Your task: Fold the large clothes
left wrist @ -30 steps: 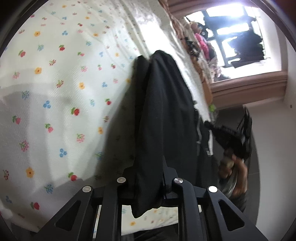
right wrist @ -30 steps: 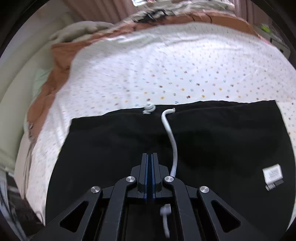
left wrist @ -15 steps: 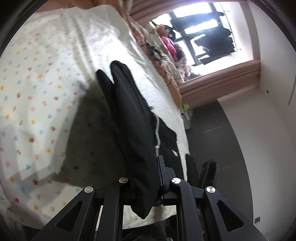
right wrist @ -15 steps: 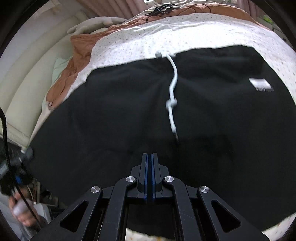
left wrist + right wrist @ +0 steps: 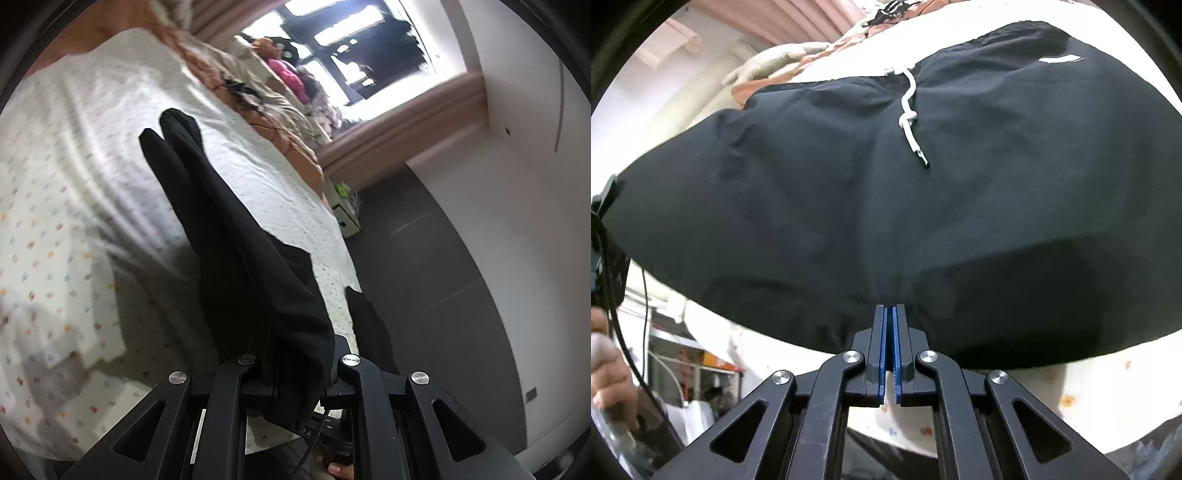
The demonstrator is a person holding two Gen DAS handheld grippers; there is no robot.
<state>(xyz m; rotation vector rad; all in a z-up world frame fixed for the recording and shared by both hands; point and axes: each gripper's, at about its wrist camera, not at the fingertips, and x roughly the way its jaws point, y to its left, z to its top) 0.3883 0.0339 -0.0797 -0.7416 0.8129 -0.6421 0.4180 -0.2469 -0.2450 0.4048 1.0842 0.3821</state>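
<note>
Two grippers, both clamped on black trousers: left gripper pinching a bunched fold, right gripper pressed together on the near hem; lifted above the flowered bedsheet.

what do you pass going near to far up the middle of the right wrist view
right gripper → black garment's near hem → white drawstring → orange-brown blanket → pink curtain
</note>
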